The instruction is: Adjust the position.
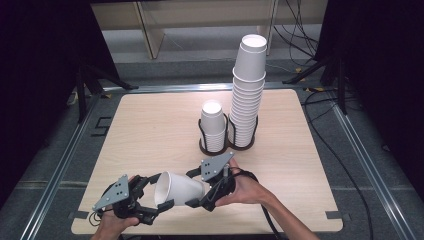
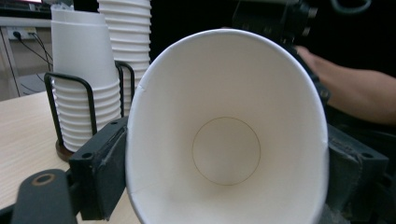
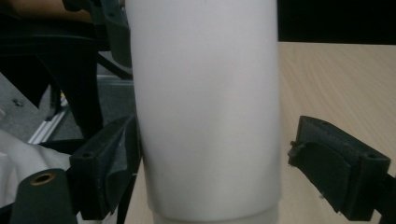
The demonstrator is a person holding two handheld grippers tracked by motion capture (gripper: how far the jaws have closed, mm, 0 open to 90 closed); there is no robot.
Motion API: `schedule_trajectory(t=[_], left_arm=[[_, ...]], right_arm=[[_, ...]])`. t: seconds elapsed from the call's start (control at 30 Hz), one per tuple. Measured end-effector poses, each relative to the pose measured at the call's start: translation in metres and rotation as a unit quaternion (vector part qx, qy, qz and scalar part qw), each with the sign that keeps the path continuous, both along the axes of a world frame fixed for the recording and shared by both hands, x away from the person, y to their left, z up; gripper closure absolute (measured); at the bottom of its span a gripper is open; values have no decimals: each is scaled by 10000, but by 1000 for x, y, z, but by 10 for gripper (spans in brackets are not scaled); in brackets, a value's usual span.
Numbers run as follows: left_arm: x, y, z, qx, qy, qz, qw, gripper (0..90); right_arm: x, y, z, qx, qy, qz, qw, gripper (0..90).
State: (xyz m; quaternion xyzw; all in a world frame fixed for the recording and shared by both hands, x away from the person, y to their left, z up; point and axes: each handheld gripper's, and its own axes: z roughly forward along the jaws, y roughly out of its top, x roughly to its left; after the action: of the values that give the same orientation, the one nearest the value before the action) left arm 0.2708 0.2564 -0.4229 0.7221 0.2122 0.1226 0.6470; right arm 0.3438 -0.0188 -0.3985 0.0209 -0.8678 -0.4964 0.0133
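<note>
White paper cup (image 1: 177, 188) on its side above the table's (image 1: 150, 130) near edge, mouth toward the left gripper (image 1: 150, 200), whose jaws pinch the rim. Right gripper (image 1: 192, 189): jaws straddle the base end, one pad clear — not gripping. Judged mid-handover, right to left. Next: draw right away, then carry to the shorter stack (image 1: 213, 126) in the holder (image 1: 215, 147).

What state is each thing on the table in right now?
Paper cup: on its side, squeezed oval at the rim.
Left gripper: shut on the cup's rim.
Right gripper: open around the cup's base end.
Short cup stack: upright in holder.
Tall cup stack: upright, leaning slightly.
</note>
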Motion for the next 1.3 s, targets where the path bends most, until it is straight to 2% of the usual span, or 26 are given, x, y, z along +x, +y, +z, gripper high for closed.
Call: schedule_trajectory(t=[0.03,0.07,0.1,0.13,0.2,0.27,0.33,0.37,0.43,0.57,0.63,0.77,0.8,0.87,0.9,0.93,1.1,1.13,1.2,1.27,1.3], left_arm=[[0,0,-1,122,-25,-5,9999,150],[0,-1,-1,177,26,-13,9998,150],[1,-2,-3,180,-7,-30,9998,150],[0,-3,-3,329,3,-11,9995,150],[0,-6,-4,347,-13,-55,9994,150],[-1,-6,-3,519,4,-51,9986,150],[-1,-8,-3,565,-19,-77,9984,149],[-2,-9,-4,482,-15,-87,9988,150],[-2,-9,-3,610,-38,-104,9981,149],[-3,-9,-3,643,-55,-111,9979,149],[-3,-9,-3,720,-58,-105,9973,149],[-3,-10,-3,729,-66,-118,9972,149],[-3,-10,-3,760,-83,-126,9970,149],[-3,-10,-3,783,-86,-116,9968,149],[-3,-11,-3,778,-80,-121,9969,149],[-4,-11,-3,755,-69,-108,9971,149],[-4,-11,-3,831,-111,-130,9964,149],[-4,-11,-3,848,-116,-138,9962,149],[-4,-11,-3,876,-112,-146,9960,149],[-4,-12,-4,825,-107,-178,9964,149],[-4,-13,-5,785,-134,-202,9966,149]], right_arm=[[-1,-1,3,-69,-98,-49,9999,154],[-2,-2,7,-171,-173,-98,9997,155],[-4,-2,9,-227,-230,-119,9994,154],[-6,-3,12,-283,-311,-94,9991,154],[-8,-2,14,-421,-411,-157,9981,155],[-10,0,15,-584,-509,-139,9969,155],[-13,3,13,-722,-522,-91,9960,156],[-15,5,13,-779,-553,-53,9954,156],[-17,8,12,-890,-601,-44,9942,157],[-19,14,11,-1078,-692,41,9918,158],[-19,16,10,-1099,-745,63,9911,158],[-21,19,9,-1201,-689,48,9904,159],[-19,20,8,-1196,-754,86,9899,159],[-21,21,7,-1215,-682,87,9902,161],[-19,23,6,-1196,-747,103,9900,161],[-21,23,7,-1232,-664,72,9901,160],[-18,27,1,-1212,-700,145,9901,164],[-20,27,1,-1240,-573,112,9906,163],[-19,29,-1,-1244,-678,168,9898,164],[-20,30,-1,-1251,-562,169,9904,167],[-18,31,-3,-1231,-637,198,9902,167]])
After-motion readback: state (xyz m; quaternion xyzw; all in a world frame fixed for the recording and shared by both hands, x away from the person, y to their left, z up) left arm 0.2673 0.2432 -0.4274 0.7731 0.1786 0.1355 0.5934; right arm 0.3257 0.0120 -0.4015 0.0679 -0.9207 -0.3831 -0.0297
